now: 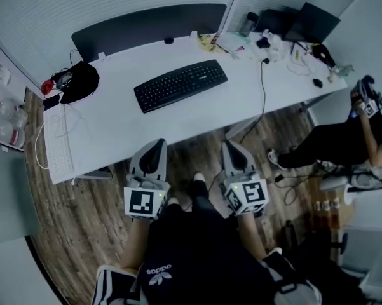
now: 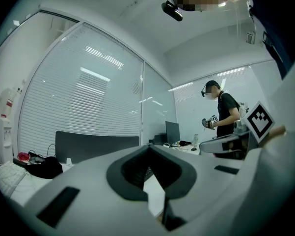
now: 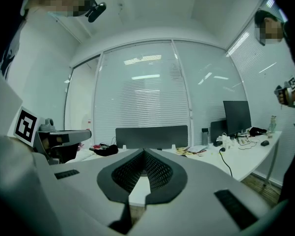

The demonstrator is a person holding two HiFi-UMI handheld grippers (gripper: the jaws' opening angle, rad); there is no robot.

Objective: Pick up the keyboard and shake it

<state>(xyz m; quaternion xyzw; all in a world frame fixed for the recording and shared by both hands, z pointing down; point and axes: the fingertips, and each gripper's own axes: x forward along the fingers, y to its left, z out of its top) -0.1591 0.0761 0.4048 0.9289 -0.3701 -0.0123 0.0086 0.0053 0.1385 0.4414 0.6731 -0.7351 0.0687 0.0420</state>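
Note:
A black keyboard (image 1: 180, 84) lies at a slant in the middle of the white desk (image 1: 121, 129). Both grippers hang in front of the desk's near edge, over the wooden floor, short of the keyboard. My left gripper (image 1: 155, 146) is shut with nothing in it, and its tips point toward the desk edge. My right gripper (image 1: 232, 147) is shut and empty as well. In the left gripper view the closed jaws (image 2: 148, 151) cover the desk, and the keyboard barely shows behind them. The right gripper view shows its closed jaws (image 3: 143, 154) before the desk edge.
A black pouch (image 1: 78, 81) and cables lie at the desk's left end, with a white keyboard (image 1: 57, 146) near the left corner. Clutter, a cup (image 1: 248, 24) and a laptop (image 1: 313, 23) fill the far right. A second person (image 1: 343, 138) with grippers stands at the right.

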